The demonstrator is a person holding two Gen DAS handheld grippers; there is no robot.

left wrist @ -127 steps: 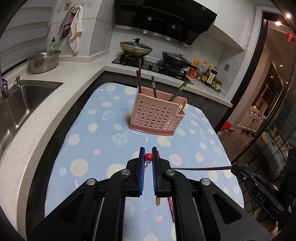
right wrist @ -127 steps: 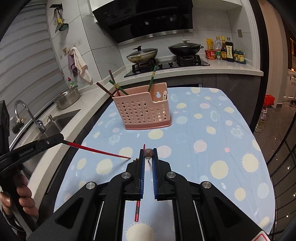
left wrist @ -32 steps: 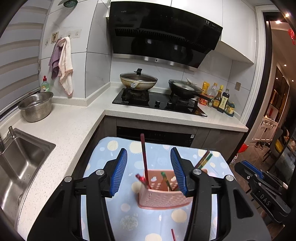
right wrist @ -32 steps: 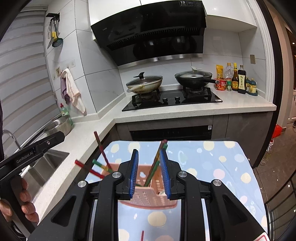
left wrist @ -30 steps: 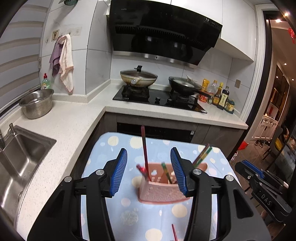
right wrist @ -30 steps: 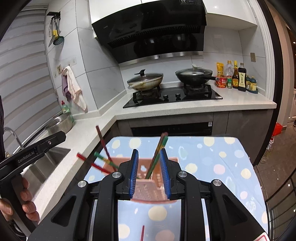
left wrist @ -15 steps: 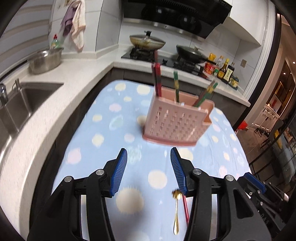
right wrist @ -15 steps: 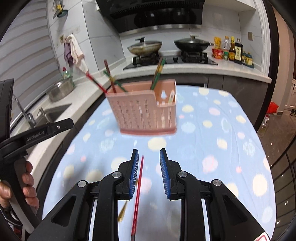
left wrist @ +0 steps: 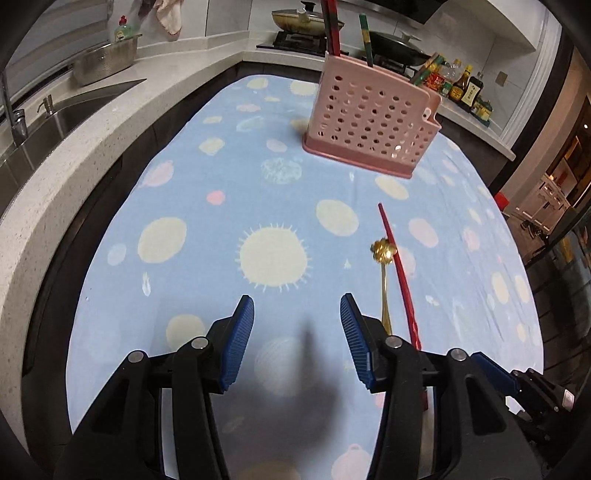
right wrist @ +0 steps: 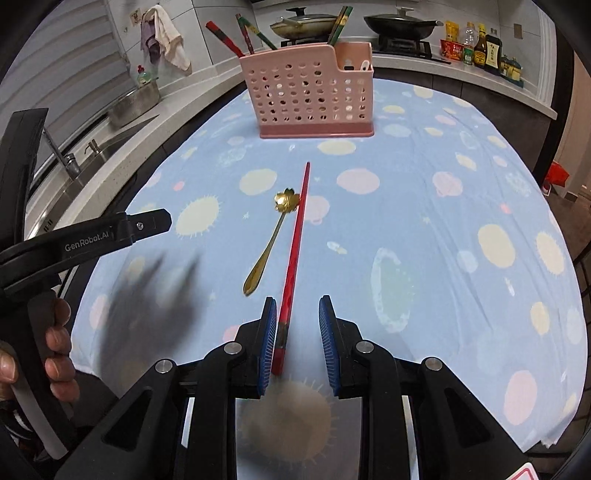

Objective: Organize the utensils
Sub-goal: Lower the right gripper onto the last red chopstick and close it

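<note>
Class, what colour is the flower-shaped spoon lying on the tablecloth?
Gold. The spoon shows best in the right wrist view, beside the red chopstick.

Your table cloth (left wrist: 192, 192) is blue with pale dots. Left of it: sink (left wrist: 62, 110) with tap (right wrist: 61, 151), steel bowl (left wrist: 105, 62), green soap bottle (left wrist: 123, 31), towel (right wrist: 166, 40) on the wall. Behind: two pans (right wrist: 400, 20) on the stove, sauce bottles (right wrist: 480, 46) at right.

The spoon (right wrist: 275, 229) lies left of, perhaps touching, the chopstick (right wrist: 295, 243), before the holder (right wrist: 310, 92).
</note>
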